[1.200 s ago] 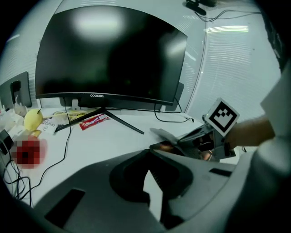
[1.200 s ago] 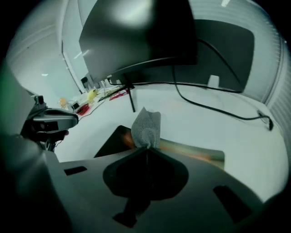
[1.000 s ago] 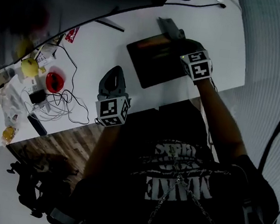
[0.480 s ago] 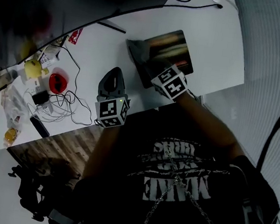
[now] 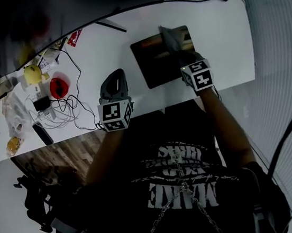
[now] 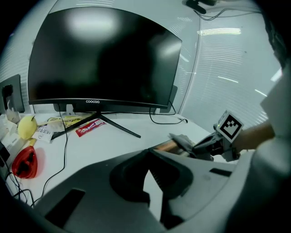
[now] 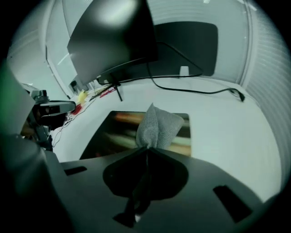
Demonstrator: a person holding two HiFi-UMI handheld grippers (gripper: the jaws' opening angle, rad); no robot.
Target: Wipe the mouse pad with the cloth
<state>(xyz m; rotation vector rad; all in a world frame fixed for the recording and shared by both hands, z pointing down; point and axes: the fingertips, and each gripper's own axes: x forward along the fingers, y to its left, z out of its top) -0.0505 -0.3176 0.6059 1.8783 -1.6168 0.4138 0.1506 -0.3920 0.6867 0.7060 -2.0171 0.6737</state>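
Since half a second ago my right gripper (image 5: 179, 48) has swung back across the mouse pad (image 5: 152, 62), from the pad's near left corner out toward its far right part, close to where it was a second ago; my left gripper (image 5: 119, 73) has kept its place on the near side of the desk (image 5: 233, 39). The right gripper's jaws are pinched together on the cloth (image 7: 159, 126), a grey woven bunch that fans out just past the tips and lies on the pad's surface ahead of them. The dark pad lies flat on the white desk directly under and ahead of this gripper, with bare desk to its right and beyond. My left gripper sits well to the left of the pad, apart from it, pointing along the desk. Its jaws stand slightly apart, a wedge of white desk shows through the gap, and nothing is between them. Ahead of it and to its left stands the dark monitor (image 6: 104, 54) on its thin legs, with a red packet (image 6: 91, 128) lying by one leg. Further to its left are a red thing (image 5: 58, 84), a yellow thing (image 5: 30, 72) and a tangle of cables (image 5: 69, 109)
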